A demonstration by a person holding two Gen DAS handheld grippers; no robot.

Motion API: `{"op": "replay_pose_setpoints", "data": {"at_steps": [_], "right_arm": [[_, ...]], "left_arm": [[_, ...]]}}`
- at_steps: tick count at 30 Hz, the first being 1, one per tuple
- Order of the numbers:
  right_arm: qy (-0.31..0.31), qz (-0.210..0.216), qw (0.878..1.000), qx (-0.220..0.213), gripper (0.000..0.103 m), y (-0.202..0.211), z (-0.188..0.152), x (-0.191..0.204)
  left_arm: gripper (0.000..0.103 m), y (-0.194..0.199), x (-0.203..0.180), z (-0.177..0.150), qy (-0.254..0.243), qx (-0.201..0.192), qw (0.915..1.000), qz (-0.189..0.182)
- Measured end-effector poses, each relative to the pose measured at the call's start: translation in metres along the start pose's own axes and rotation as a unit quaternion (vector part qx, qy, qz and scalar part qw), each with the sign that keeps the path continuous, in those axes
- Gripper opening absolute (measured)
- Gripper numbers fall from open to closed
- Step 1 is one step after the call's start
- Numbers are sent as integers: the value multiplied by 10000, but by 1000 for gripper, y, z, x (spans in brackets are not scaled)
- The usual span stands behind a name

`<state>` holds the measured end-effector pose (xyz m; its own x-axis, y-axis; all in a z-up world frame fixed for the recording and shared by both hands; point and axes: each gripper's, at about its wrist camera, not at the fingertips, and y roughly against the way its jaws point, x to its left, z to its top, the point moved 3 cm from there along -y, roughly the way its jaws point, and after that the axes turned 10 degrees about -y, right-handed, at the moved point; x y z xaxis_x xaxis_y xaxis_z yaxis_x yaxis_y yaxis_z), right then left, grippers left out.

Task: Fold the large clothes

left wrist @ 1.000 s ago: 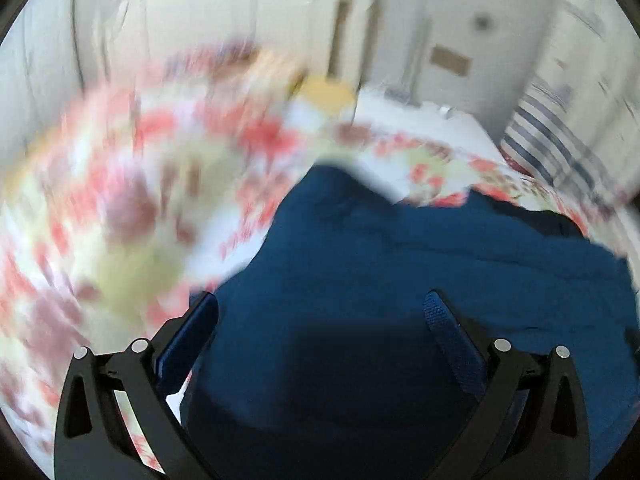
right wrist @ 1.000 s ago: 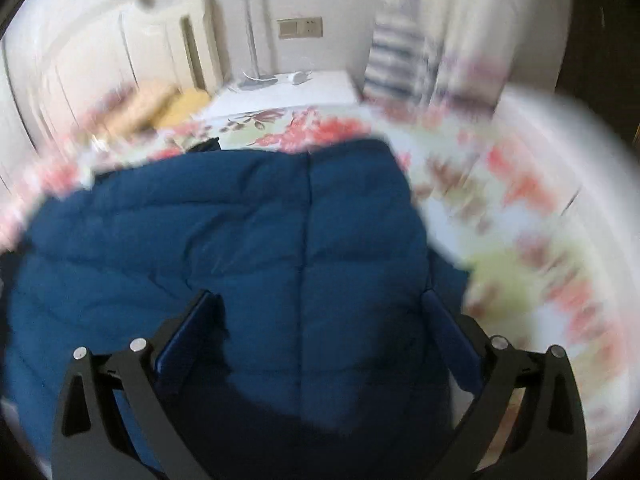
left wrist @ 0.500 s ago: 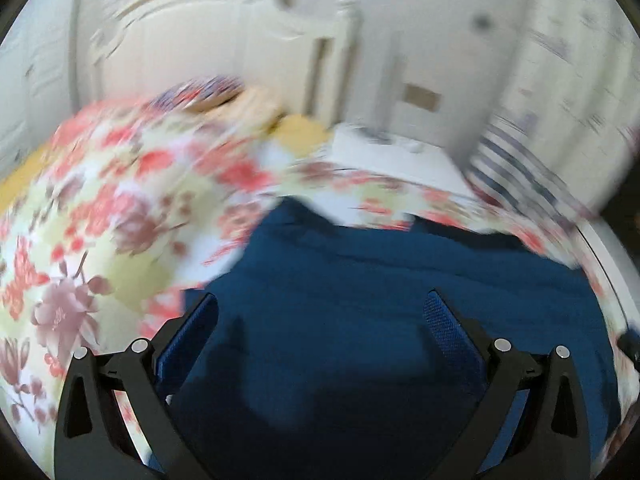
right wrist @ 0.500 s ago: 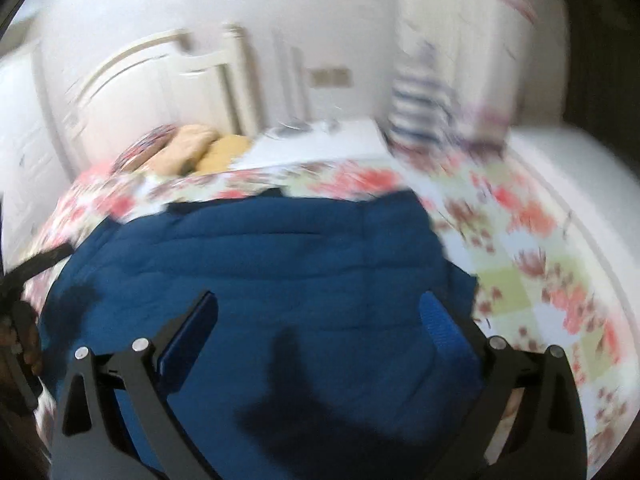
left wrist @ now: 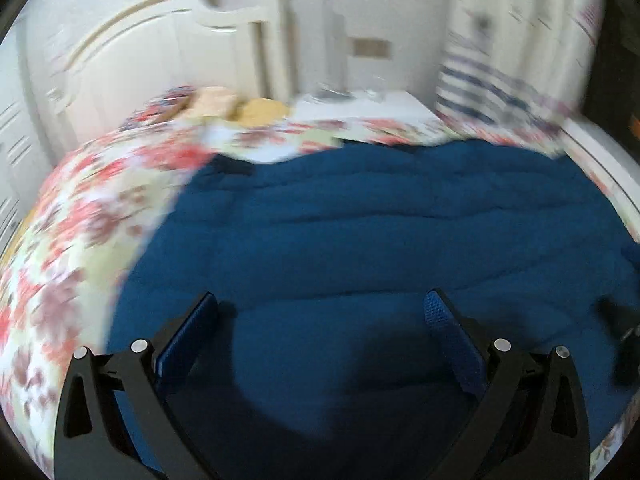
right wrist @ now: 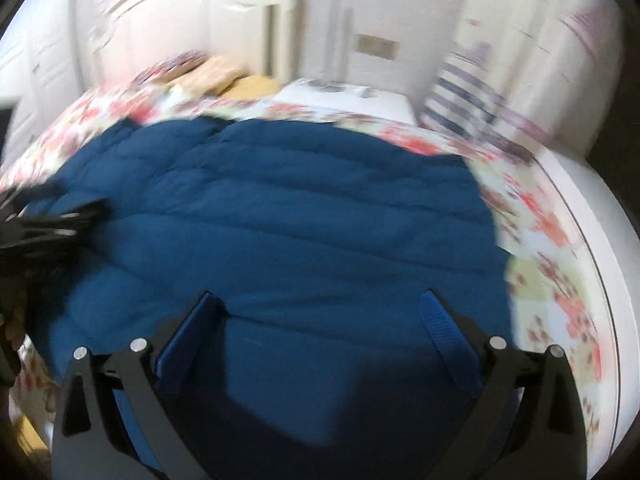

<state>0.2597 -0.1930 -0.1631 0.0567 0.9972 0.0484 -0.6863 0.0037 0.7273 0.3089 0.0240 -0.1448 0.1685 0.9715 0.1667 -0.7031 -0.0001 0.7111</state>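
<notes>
A large dark blue quilted jacket (left wrist: 380, 232) lies spread flat across the floral bedspread (left wrist: 92, 200); in the right wrist view the jacket (right wrist: 288, 216) fills the middle of the bed. My left gripper (left wrist: 320, 312) hovers open above the jacket's near part, nothing between its blue pads. My right gripper (right wrist: 316, 312) is also open over the near edge of the jacket. The left gripper (right wrist: 44, 224) shows as a dark blur at the left of the right wrist view. A dark blur at the right edge of the left wrist view may be the right gripper (left wrist: 624, 332).
A white headboard (left wrist: 160, 52) and pillows (left wrist: 224, 104) stand at the far end of the bed. A white bedside table (left wrist: 360, 104) and striped fabric (left wrist: 492, 92) are at the back right. The bed's white edge (right wrist: 592, 216) runs along the right.
Both grippers have pulled back and tilted up from the jacket, so more of the bed and headboard shows. Both stay open. The jacket has not visibly shifted.
</notes>
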Motion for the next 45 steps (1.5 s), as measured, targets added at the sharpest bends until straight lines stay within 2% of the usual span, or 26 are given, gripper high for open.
{"op": "replay_pose_setpoints", "data": {"at_steps": [2, 3, 5, 6, 9, 13, 15, 17, 19, 21, 24, 25, 26, 27, 30, 33, 36, 38, 41, 45], "right_arm": [[-423, -152, 9990, -1, 100, 1, -4, -36], [-572, -167, 9982, 43, 100, -1, -6, -49], [-999, 147, 9947, 182, 100, -10, -14, -72], [-1087, 287, 9935, 199, 101, -14, -17, -76], [-1065, 218, 9939, 192, 101, -18, -19, -74], [-1104, -30, 9936, 222, 100, -11, -18, -70], [-1074, -208, 9939, -166, 100, 10, -16, -61], [-878, 214, 9947, -497, 100, 34, -17, -42], [-499, 423, 9956, -672, 100, 51, -19, -20], [24, 586, 9964, -611, 100, 57, -27, 9], [546, 597, 9965, -214, 100, 39, -46, 41], [636, 395, 9971, -101, 101, 24, -55, 46], [653, 340, 9970, -228, 101, 19, -58, 47], [660, 327, 9969, -275, 101, 17, -61, 48], [705, 326, 9969, -129, 100, 18, -58, 47], [595, 169, 9980, -152, 100, 33, -50, 31], [93, 33, 9997, -201, 100, 42, -49, -7], [-403, -189, 9989, -138, 100, 39, -54, -45], [-901, 320, 9954, 9, 101, 32, -65, -74], [-840, 242, 9962, 8, 101, 28, -67, -70]], "left_arm": [[99, 2, 38, -15, 452, 38, 9986, 262], [99, -1, 54, -22, 649, 86, 9975, 252], [99, -7, 70, -31, 871, 128, 9960, -169], [99, -8, 69, -31, 812, 149, 9964, -180], [99, -10, 57, -29, 483, 147, 9985, 201], [99, -7, 62, -30, 636, 174, 9978, 97], [99, 6, 63, -31, 796, 152, 9964, 237], [99, 30, 55, -31, 901, -177, 9958, -39], [99, 45, 36, -28, 739, -310, 9964, -281], [99, 59, -1, -27, 203, -407, 9979, -471], [99, 51, -43, -37, -376, -190, 9982, -416], [99, 44, -52, -42, -486, -130, 9984, -262], [99, 40, -57, -47, -554, -216, 9982, -86], [99, 37, -59, -48, -572, -230, 9981, -67], [99, 36, -53, -47, -563, -58, 9981, -231], [99, 52, -35, -53, -373, -33, 9992, -130], [99, 54, -5, -68, -119, 142, 9998, 43], [99, 52, 12, -77, 57, 205, 9998, 36], [99, 48, 19, -80, 111, 215, 9997, -79], [99, 47, 13, -82, 37, 219, 9997, 109]]}}
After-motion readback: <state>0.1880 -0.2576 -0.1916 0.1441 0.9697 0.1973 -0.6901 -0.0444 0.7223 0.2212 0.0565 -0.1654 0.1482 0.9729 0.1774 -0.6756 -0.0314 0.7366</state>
